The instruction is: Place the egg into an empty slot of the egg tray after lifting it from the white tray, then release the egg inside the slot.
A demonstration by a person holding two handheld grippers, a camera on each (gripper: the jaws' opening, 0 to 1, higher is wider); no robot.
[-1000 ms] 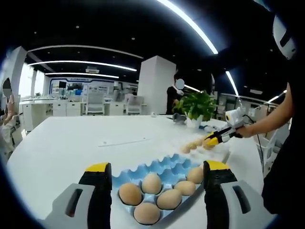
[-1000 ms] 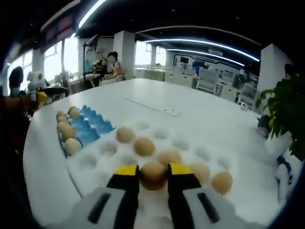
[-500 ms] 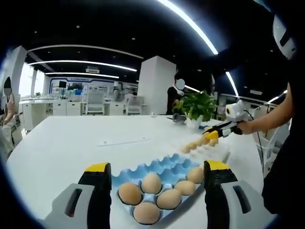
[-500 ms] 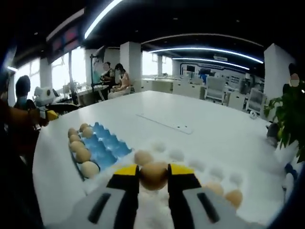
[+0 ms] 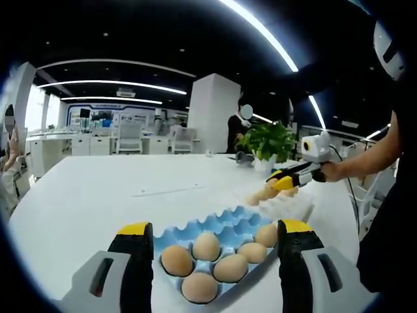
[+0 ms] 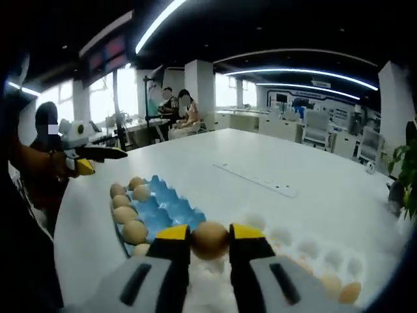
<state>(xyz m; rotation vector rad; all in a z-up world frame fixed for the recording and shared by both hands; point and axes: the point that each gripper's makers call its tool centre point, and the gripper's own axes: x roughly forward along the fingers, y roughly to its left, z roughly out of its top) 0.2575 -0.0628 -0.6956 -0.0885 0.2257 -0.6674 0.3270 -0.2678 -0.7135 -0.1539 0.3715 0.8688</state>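
Brown and clamped between the yellow-tipped jaws of the right gripper (image 6: 209,242), the egg (image 6: 209,239) is hanging clear above the near edge of the white tray (image 6: 306,257), and the blue egg tray (image 6: 158,208) is lying ahead and to the left of it in the right gripper view, its empty slots running along the side facing the white tray while eggs are filling the row on its far edge; the right hand is therefore the nearer one, while the left gripper (image 5: 208,229) is waiting with jaws wide apart, bracketing the blue egg tray's egg-filled end on the white table (image 5: 98,195)
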